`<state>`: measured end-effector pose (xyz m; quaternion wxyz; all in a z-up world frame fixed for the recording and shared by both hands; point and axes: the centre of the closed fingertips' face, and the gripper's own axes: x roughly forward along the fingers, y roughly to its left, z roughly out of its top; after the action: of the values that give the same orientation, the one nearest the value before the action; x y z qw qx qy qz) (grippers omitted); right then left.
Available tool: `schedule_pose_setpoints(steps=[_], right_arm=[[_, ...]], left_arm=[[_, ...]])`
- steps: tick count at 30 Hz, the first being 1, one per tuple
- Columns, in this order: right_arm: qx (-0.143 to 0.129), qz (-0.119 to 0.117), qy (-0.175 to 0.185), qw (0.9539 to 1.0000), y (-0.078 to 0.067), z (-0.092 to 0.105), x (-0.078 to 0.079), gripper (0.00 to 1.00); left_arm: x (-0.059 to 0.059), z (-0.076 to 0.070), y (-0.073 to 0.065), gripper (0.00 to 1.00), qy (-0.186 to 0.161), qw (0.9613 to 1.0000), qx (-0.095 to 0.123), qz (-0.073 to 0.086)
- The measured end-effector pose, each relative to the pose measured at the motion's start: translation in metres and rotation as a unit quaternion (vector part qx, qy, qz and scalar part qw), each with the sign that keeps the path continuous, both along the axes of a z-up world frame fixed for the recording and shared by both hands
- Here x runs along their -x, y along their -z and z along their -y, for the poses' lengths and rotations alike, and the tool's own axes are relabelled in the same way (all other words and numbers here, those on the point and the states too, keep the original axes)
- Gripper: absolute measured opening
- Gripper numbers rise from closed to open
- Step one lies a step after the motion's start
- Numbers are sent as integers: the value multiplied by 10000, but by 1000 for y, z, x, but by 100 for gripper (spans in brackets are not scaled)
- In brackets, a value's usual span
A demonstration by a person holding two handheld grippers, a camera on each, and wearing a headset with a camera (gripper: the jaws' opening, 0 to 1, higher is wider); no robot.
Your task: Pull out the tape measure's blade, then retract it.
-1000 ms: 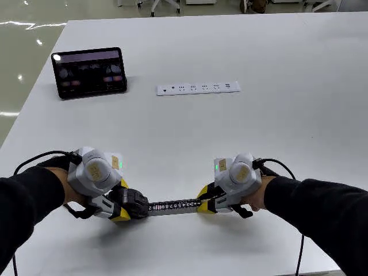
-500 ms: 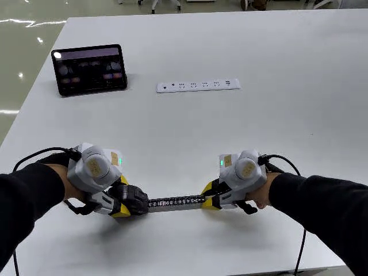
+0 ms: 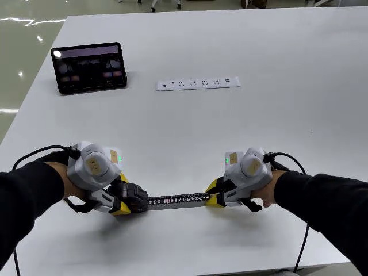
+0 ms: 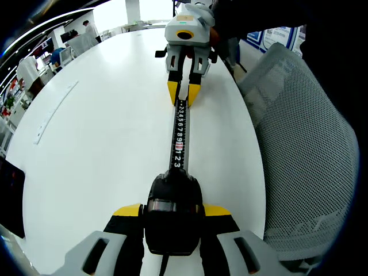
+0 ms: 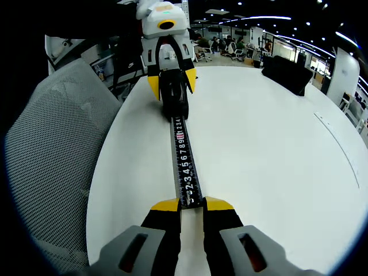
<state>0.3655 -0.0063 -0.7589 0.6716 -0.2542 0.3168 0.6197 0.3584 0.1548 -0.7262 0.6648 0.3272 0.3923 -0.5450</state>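
As the head view shows it: the left gripper (image 3: 123, 202) is clamped on the case (image 3: 133, 198), and the right gripper (image 3: 213, 194) is pinched on the blade (image 3: 178, 200) end. The blade spans straight between them, on or just over the table (image 3: 259, 115); I cannot tell which.
Ahead of the grippers: a tablet (image 3: 89, 67) lies well beyond the left one, and a power strip (image 3: 198, 84) well beyond the gap between them.
Left gripper view: its jaws stand spread to the case's width, pressed on both sides. The blade runs ahead to the right gripper (image 4: 183, 95).
Right gripper view: its jaws are nearly together, nipping the blade end between the tips. The blade leads ahead to the case in the left gripper (image 5: 171, 85).
Between views: the gripper views give each grip close up, readable numerals and a mesh chair (image 4: 299, 144) beside the table edge. The head view gives the tablet and strip.
Progress: a short length appears drawn. Any further pull and the whole retraction are left.
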Motion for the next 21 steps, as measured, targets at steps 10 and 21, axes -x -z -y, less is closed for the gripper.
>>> schedule_pose_setpoints(steps=[10, 21], right_arm=[[26, -13, 93, 10000, -1, 17, -1, 9], [115, -2, 96, 9999, -1, 31, -2, 9]], left_arm=[[0, 0, 0, 33, -14, 10000, 8, 0], [-1, 0, 1, 33, -24, 10000, 7, 1]])
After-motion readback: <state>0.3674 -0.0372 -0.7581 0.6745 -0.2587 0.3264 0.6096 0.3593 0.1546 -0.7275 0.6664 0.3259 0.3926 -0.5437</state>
